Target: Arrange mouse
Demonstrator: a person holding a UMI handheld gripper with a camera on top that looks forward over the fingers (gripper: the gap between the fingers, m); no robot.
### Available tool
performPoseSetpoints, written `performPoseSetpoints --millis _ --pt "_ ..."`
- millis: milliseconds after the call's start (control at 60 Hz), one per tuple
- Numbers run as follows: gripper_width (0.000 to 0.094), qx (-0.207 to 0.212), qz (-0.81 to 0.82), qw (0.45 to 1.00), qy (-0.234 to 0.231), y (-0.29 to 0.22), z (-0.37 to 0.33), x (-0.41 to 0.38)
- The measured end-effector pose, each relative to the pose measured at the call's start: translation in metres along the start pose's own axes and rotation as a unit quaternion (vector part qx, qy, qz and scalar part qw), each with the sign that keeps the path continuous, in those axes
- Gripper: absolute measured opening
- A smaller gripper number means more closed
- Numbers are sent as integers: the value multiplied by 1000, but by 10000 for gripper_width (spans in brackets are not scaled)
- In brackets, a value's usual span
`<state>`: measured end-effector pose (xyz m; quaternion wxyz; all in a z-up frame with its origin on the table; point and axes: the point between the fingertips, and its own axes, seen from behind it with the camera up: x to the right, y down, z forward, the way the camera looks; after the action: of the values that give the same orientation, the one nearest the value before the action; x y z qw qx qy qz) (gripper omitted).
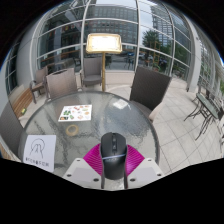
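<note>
A dark grey computer mouse (pixel 112 153) sits between my two fingers, its nose pointing away from me. The magenta pads (pixel 93 161) press against both of its sides. My gripper (pixel 112 162) is shut on the mouse and holds it over the near part of a round glass table (pixel 100 112). The mouse's rear end is hidden behind the finger bases.
On the table lie a white sheet with a logo (pixel 40 148), a card with coloured pictures (pixel 76 112), a small white object (pixel 74 129) and a white paper (pixel 118 104). Chairs (pixel 92 70) (pixel 150 88) stand around the table. A glass wall lies beyond.
</note>
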<state>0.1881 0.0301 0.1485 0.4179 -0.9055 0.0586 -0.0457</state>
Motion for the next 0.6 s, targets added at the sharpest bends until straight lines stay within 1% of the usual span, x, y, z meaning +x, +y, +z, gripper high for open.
performPoseSetpoints --millis 100,183,233,300,400,450,533,550,600 --pt "257 64 -6 998 -6 -76 -37 -65" --pt "257 105 -6 994 -27 -119 -66 -137" --pt "256 116 -11 992 -41 -138 -65 -176" --pt "257 123 -25 990 -59 -144 -70 -233" --pt "256 96 -38 990 -96 -111 -42 -317" --pt "255 78 -42 989 -117 -83 -22 -355" --pt "255 38 -69 990 -115 -42 20 -385" --pt "254 32 -72 990 -117 -14 23 -391" --pt "254 -1 -77 990 -115 3 48 -403"
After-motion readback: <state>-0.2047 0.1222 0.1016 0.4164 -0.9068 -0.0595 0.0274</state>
